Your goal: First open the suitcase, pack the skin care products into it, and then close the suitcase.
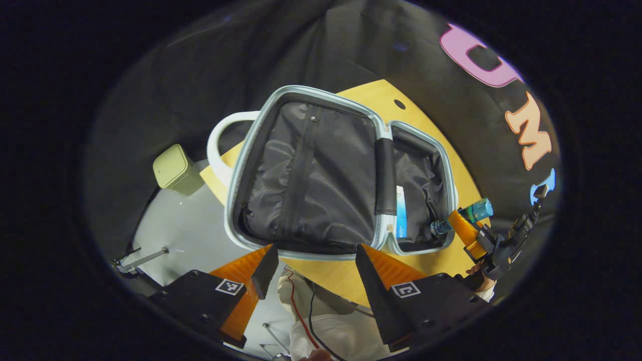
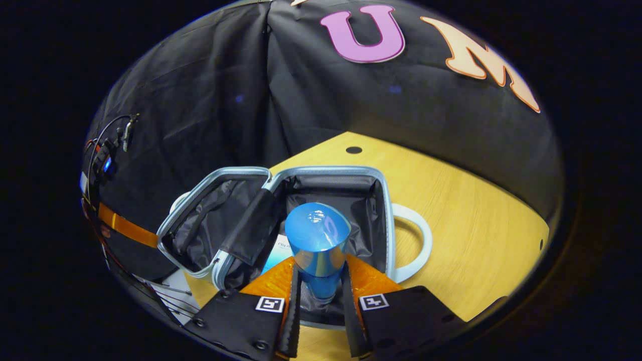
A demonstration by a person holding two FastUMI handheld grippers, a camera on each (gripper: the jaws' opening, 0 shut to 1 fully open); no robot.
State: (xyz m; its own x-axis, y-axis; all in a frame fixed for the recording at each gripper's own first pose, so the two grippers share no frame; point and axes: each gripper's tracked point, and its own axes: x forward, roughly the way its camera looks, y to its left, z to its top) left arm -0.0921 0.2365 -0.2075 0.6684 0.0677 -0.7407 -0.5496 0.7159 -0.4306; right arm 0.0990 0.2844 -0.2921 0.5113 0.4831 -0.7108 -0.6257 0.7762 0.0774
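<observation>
Lying open on the yellow wooden tabletop (image 2: 466, 210), the pale-blue hard-shell suitcase (image 2: 386, 220) with black lining is seen. A blue cylindrical skin-care bottle (image 2: 317, 245) is clamped by the right hand-held gripper (image 2: 319, 296) above one compartment, where a white-and-blue tube (image 1: 401, 213) is lodged. The left hand-held gripper (image 1: 316, 265) is spread wide, empty.
</observation>
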